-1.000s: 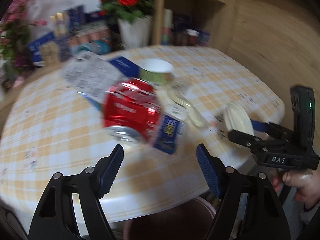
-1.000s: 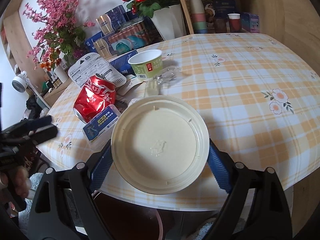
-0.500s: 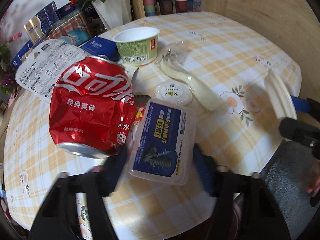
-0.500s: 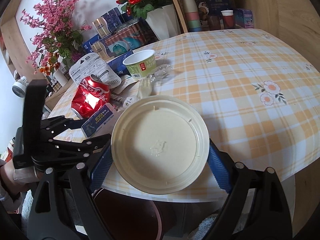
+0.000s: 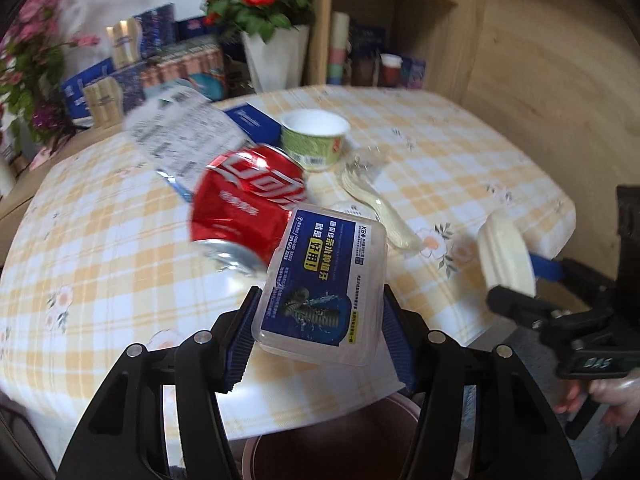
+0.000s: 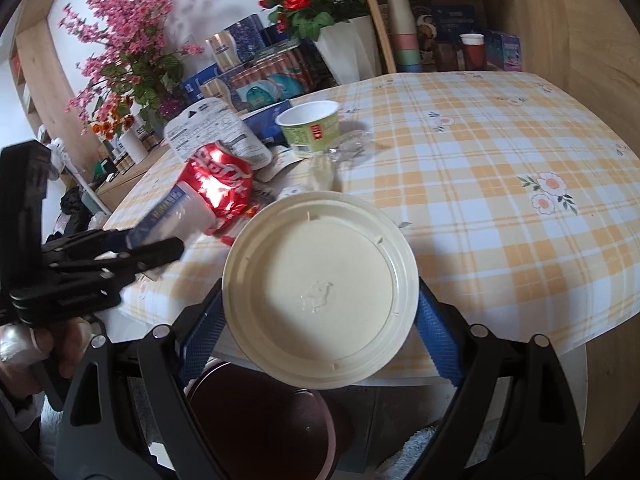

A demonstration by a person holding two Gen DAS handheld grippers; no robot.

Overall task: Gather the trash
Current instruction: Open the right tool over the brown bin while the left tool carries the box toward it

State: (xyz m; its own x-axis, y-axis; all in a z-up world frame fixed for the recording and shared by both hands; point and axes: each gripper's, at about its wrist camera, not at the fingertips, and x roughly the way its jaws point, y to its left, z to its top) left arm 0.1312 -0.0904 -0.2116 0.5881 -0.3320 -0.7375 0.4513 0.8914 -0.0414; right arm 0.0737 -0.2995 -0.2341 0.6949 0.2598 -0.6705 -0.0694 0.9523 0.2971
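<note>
gripping one clear plastic box [image 5: 322,285], the left gripper [image 5: 318,330] held it over the table [image 5: 100,240] edge; the right gripper [image 6: 320,320] clamped one cream plate [image 6: 320,296]. one crushed can [image 5: 240,216], one cup [image 5: 314,140] lay behind. only the right view showed pink flowers [image 6: 120,48] fully.

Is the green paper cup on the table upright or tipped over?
Upright. The green paper cup stands on the table, open mouth up, white inside showing, nothing visible in it.
</note>
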